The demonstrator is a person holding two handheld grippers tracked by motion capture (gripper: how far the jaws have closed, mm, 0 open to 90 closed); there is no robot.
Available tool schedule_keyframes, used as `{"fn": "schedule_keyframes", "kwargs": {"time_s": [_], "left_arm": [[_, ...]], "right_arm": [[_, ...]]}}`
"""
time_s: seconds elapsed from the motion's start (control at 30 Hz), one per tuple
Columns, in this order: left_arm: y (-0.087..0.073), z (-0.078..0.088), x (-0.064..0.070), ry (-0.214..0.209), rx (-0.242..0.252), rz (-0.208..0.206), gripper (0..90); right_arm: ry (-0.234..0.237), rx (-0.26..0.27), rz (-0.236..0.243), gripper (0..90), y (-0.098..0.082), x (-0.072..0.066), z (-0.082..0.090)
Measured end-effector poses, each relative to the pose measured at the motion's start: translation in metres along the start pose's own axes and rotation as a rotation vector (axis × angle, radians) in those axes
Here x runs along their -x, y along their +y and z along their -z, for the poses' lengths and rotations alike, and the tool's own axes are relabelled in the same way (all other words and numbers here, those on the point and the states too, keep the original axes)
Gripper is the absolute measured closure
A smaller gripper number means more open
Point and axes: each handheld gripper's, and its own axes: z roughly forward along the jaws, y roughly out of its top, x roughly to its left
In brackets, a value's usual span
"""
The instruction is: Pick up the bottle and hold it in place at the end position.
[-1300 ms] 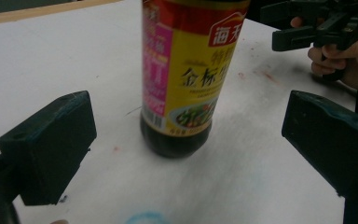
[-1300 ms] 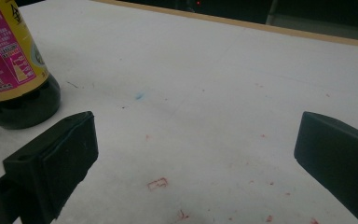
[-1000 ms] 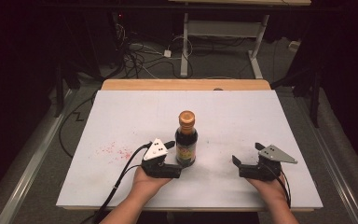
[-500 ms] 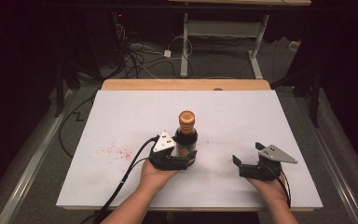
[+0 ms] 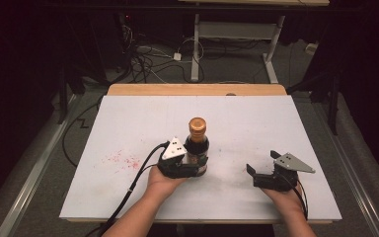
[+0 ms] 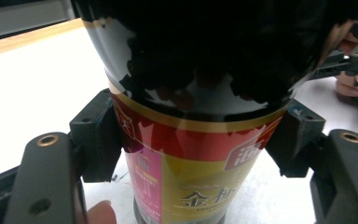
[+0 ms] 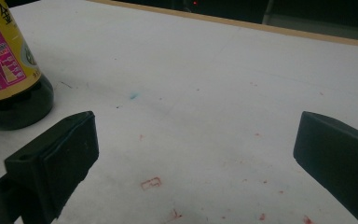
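White table, dark room: my left gripper has just closed its jaws low on the upright bottle to steady it, while my right gripper waits wide, empty, ready for the cap.

- The left gripper has just been closing; its black pads now press both sides of the bottle.
- The bottle stands upright on the white table, dark above, with a red and yellow label below.
- At the upper right, well apart, shows the right gripper in a hand.
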Motion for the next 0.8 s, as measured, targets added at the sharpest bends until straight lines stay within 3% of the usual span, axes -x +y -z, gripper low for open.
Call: {"fn": "schedule_keyframes", "kwargs": {"time_s": [0.03,0.07,0.1,0.27,0.3,0.4,0.43,0.47,0.8], "left_arm": [[0.001,0.005,-0.006,-0.010,-0.070,-0.083,28.1],[0.002,0.006,-0.007,-0.020,-0.076,-0.085,28.1],[0.003,0.008,-0.011,-0.039,-0.118,-0.131,28.1],[0.005,0.009,-0.012,-0.052,-0.126,-0.130,28.3],[0.004,0.005,-0.008,-0.025,-0.077,-0.070,28.3],[0.004,0.005,-0.009,-0.025,-0.078,-0.073,28.5],[0.004,0.006,-0.009,-0.042,-0.087,-0.088,28.6],[0.004,0.002,-0.004,-0.050,-0.029,-0.021,28.6],[0.008,-0.002,-0.009,-0.027,0.000,-0.011,28.9]], "right_arm": [[0.000,0.000,0.000,0.7,0.000,0.000,0.000],[0.000,-0.001,-0.001,0.7,0.000,0.000,0.000],[-0.001,0.000,-0.001,0.7,0.000,0.000,0.000],[-0.001,0.002,-0.003,0.8,0.000,0.001,0.001],[-0.003,0.001,-0.006,0.8,0.000,0.001,0.001],[-0.006,0.001,-0.006,1.0,0.000,0.001,0.002],[-0.009,0.001,-0.004,1.1,-0.001,0.002,0.002],[-0.010,0.002,-0.005,1.2,-0.001,0.002,0.002],[-0.010,0.008,-0.005,1.2,-0.001,0.003,0.003]]}}
